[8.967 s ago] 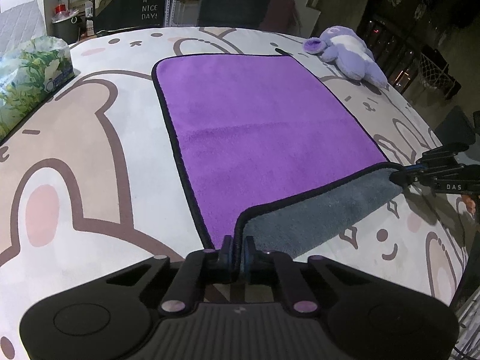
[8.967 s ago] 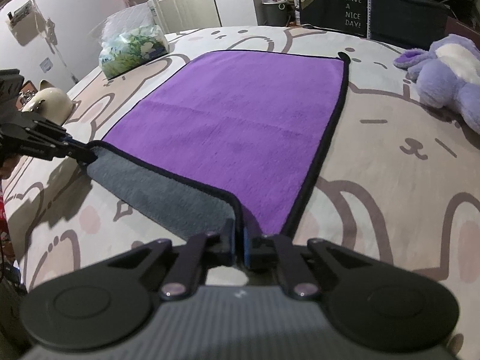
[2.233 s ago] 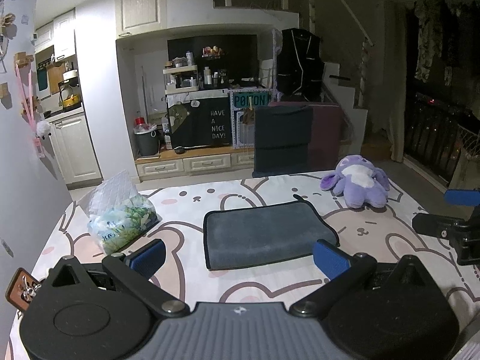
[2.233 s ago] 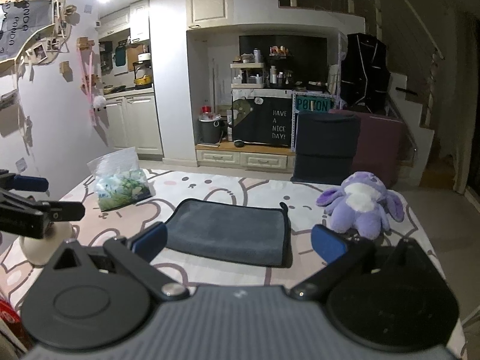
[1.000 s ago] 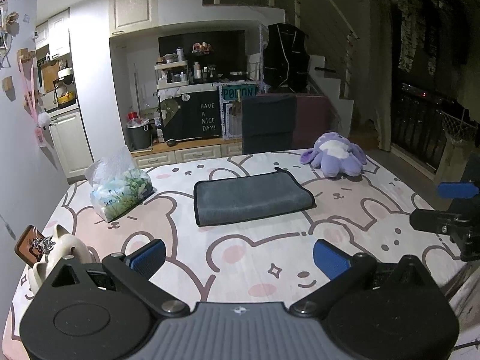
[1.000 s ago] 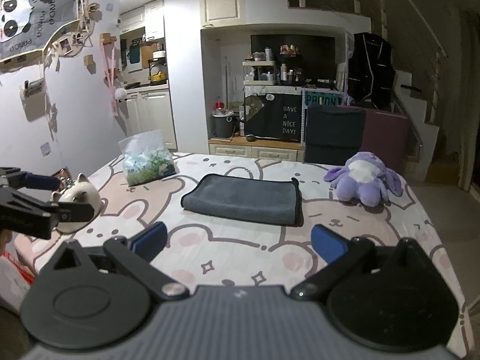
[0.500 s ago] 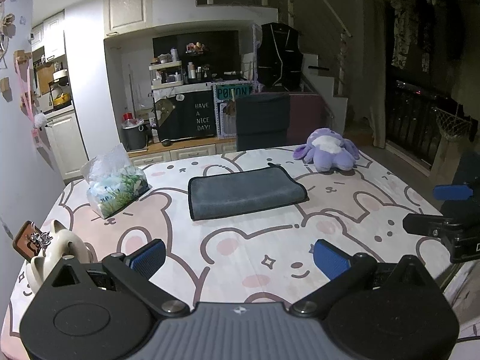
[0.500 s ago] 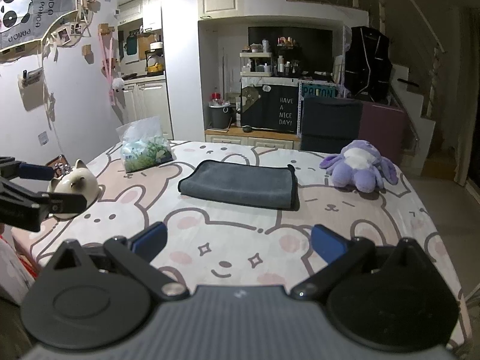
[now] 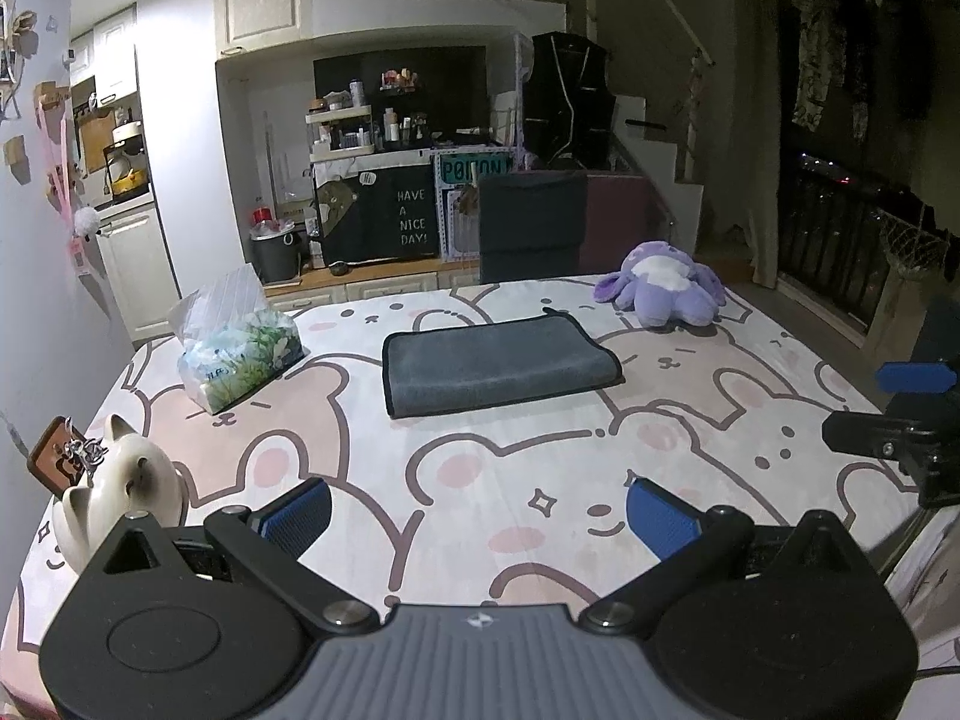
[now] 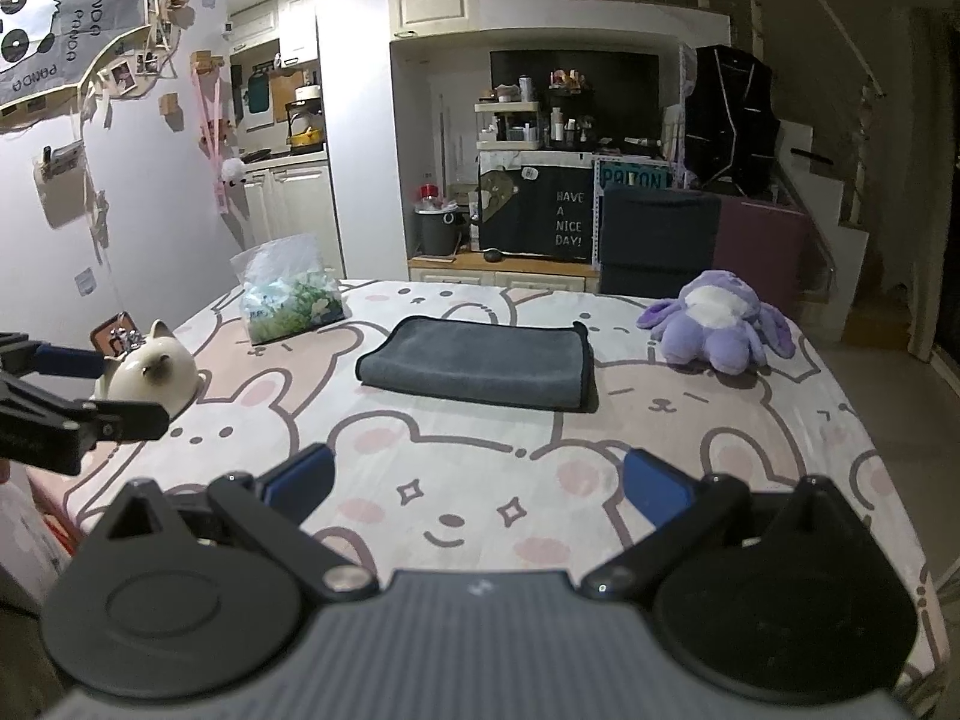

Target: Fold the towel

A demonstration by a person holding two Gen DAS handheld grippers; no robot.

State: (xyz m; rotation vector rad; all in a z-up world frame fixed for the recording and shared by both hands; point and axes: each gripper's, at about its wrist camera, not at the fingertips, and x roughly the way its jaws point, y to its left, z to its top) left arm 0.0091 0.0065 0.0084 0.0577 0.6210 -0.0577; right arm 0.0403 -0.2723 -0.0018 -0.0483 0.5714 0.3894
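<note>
Reading "HAVE A NICE DAY!", a sign [image 9: 411, 218] faces the folded towel [image 9: 498, 362].

purple plush [image 9: 663, 291] | tissue pack [image 9: 240, 354] | cat figurine [image 9: 117, 495] | bear-print tablecloth [image 9: 480, 480]

Towel [image 9: 501, 365]: folded, inner layers hidden. Right gripper [image 9: 888, 414]: cut off at frame edge. Left gripper [image 10: 90, 387]: body cut off. Shelf bottles [image 10: 540, 120]: too small to identify.
</note>
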